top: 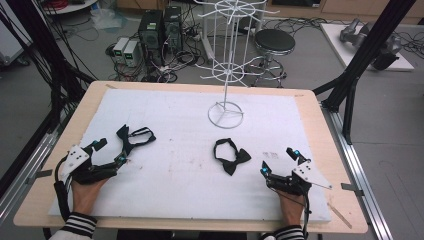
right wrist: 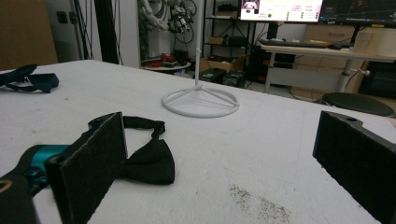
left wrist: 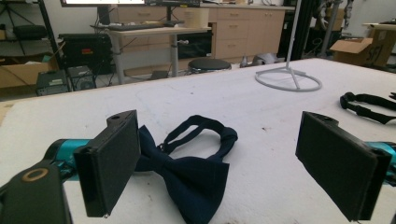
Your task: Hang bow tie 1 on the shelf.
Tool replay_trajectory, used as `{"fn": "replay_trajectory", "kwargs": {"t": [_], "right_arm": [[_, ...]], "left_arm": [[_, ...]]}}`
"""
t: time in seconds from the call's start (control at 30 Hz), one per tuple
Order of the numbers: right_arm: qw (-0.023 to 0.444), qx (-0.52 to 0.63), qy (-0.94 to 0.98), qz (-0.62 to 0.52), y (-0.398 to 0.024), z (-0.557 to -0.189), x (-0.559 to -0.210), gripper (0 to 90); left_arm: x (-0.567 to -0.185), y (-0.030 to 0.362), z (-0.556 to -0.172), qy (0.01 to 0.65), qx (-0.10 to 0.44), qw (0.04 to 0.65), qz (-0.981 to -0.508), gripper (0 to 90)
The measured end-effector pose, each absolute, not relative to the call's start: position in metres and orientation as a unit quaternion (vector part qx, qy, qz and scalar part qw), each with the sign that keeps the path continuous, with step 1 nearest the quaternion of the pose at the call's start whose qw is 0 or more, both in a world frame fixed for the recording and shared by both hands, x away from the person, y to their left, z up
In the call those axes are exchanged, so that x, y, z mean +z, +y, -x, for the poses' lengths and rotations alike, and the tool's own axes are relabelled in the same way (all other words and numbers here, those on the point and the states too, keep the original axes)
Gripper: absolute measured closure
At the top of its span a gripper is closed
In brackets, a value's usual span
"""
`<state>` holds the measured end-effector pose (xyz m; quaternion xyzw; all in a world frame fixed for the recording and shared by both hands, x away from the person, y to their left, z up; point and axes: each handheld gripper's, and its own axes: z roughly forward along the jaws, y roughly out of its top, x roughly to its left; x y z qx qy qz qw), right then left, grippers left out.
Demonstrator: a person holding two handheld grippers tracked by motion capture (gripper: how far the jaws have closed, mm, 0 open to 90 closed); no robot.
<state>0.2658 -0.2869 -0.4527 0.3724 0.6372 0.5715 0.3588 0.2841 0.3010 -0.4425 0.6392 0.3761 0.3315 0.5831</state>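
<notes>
A navy bow tie (top: 134, 137) lies on the white mat at the left, just beyond my left gripper (top: 111, 151). That gripper is open. In the left gripper view the navy bow tie (left wrist: 187, 172) rests on the mat between the wide-apart jaws, close to the left jaw. A black bow tie (top: 231, 157) lies near the middle, to the left of my open right gripper (top: 278, 161). In the right gripper view the black bow tie (right wrist: 149, 161) sits beside the left jaw, and nothing is between the jaws.
A white wire display rack (top: 226, 75) stands at the back centre of the mat on a ring base (top: 226, 114). The wooden table edge (top: 320, 125) frames the white mat (top: 175, 175). Computers, cables and a stool stand on the floor behind.
</notes>
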Motion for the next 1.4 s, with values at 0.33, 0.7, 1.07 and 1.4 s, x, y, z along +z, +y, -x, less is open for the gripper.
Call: {"fn": "replay_trajectory", "kwargs": {"t": [0.33,0.7,1.07,1.4], "right_arm": [[0.360,0.571,0.637,-0.372,-0.287,-0.266,-0.453,2.2],[0.360,0.570,0.638,-0.372,-0.286,-0.265,-0.453,2.2],[0.360,0.570,0.639,-0.370,-0.286,-0.265,-0.453,2.2],[0.358,0.571,0.638,-0.373,-0.286,-0.265,-0.453,2.2]], "left_arm": [[-0.421,0.304,-0.294,0.401,0.315,0.549,-0.662,14.3],[-0.403,0.305,-0.307,0.419,0.295,0.518,-0.685,14.6],[-0.390,0.299,-0.321,0.443,0.272,0.488,-0.701,14.8],[-0.388,0.299,-0.336,0.474,0.251,0.452,-0.713,15.1]]}}
